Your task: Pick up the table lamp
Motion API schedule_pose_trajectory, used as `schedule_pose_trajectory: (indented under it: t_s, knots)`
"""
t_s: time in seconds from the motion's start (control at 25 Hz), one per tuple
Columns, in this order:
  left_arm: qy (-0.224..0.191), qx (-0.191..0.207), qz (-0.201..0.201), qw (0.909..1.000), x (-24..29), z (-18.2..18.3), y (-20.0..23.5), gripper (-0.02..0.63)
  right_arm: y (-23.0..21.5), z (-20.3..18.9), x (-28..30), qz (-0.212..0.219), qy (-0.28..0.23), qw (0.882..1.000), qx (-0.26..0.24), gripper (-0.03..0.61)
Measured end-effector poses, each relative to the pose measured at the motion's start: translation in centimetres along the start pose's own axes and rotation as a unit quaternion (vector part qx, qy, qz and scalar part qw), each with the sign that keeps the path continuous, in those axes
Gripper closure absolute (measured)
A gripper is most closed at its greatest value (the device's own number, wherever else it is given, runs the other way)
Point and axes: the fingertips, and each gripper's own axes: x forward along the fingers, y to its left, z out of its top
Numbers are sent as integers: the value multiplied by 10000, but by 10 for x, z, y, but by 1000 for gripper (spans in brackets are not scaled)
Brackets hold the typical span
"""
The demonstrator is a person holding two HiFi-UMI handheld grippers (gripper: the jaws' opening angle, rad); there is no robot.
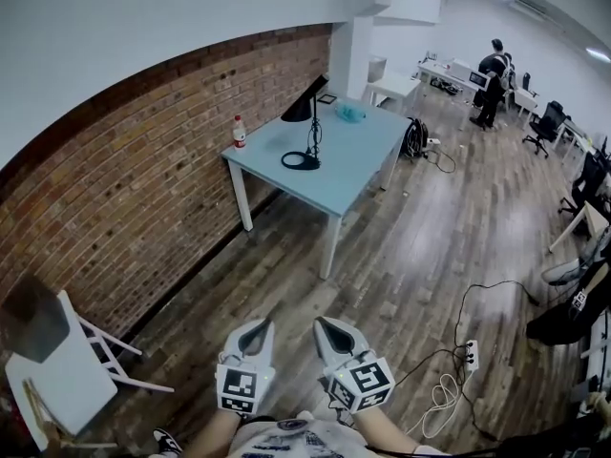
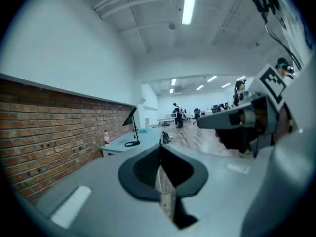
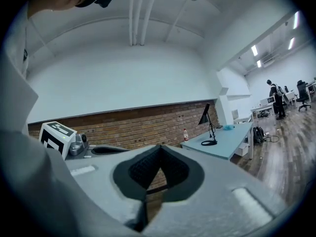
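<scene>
The black table lamp [image 1: 300, 113] stood upright on the light blue surface [image 1: 348, 175]. It was toward the end of the surface that lay closer to the person holding the grippers, a bit in from the edge by the brick wall [image 1: 143, 189]. Its round base sat flat on the surface, and its shade leaned out toward the wall. A small bottle [image 1: 239, 132] with a red cap stood near the corner of the surface by the wall, close to the lamp but not touching it. A blue-green thing [image 1: 349, 113] lay near the far end; what it was could not be told.

Both grippers were well away from the lamp, low over the wood floor [image 1: 430, 246]. The left gripper [image 1: 256, 330] and the right gripper [image 1: 329, 328] were side by side, pointing toward the surface. The fingers of each were pressed together, with nothing between them.

A white chair [image 1: 57, 370] stood by the wall. A power strip [image 1: 470, 354] lay on the floor.
</scene>
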Motion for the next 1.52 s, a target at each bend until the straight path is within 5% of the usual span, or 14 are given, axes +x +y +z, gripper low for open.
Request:
schedule_pose_trajectory:
  t_s: [0.36, 0.68, 1.52]
  knots:
    - [150, 17, 34, 9999, 26, -6, 2, 623, -28, -7, 14, 36, -15, 9997, 240, 580]
    - [192, -59, -112, 9997, 83, -16, 52, 623, -56, -11, 82, -64, 99, 9996, 275, 580]
    - [2, 36, -741, 9972, 275, -10, 282, 623, -110, 23, 369, -487, 133, 9986, 152, 580]
